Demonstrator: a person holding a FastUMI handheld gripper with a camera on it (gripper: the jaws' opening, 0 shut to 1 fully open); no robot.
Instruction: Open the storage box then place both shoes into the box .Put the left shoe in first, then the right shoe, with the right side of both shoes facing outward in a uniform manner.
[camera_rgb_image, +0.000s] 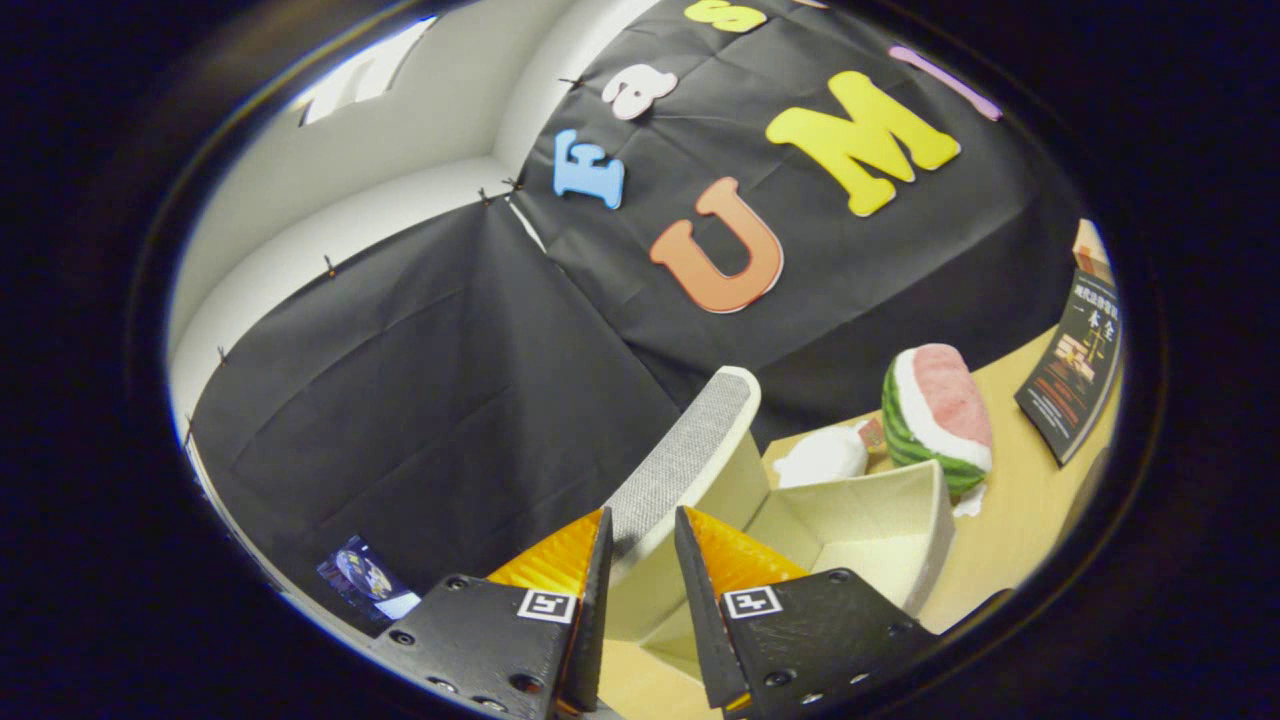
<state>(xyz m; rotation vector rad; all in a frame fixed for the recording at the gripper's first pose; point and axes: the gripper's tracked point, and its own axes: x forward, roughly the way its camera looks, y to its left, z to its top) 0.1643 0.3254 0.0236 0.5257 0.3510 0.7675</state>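
Gripper view: the raised lid (690, 455) of the open cream storage box (905, 525) is seen clamped between the narrowed fingers of the gripper (641, 525), with a white plush (822, 457), a watermelon-slice toy (937, 415) and a dark book (1075, 370) set beyond on the wooden table (1010, 530).

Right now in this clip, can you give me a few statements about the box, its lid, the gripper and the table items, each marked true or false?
1. The lid of the box is raised. True.
2. The gripper has its fingers on either side of the lid's edge. True.
3. A shoe already lies inside the box. False: the part of the inside that shows is bare.
4. A watermelon toy sits on the table beyond the box. True.
5. The book lies inside the box. False: it stands on the table past the watermelon toy.
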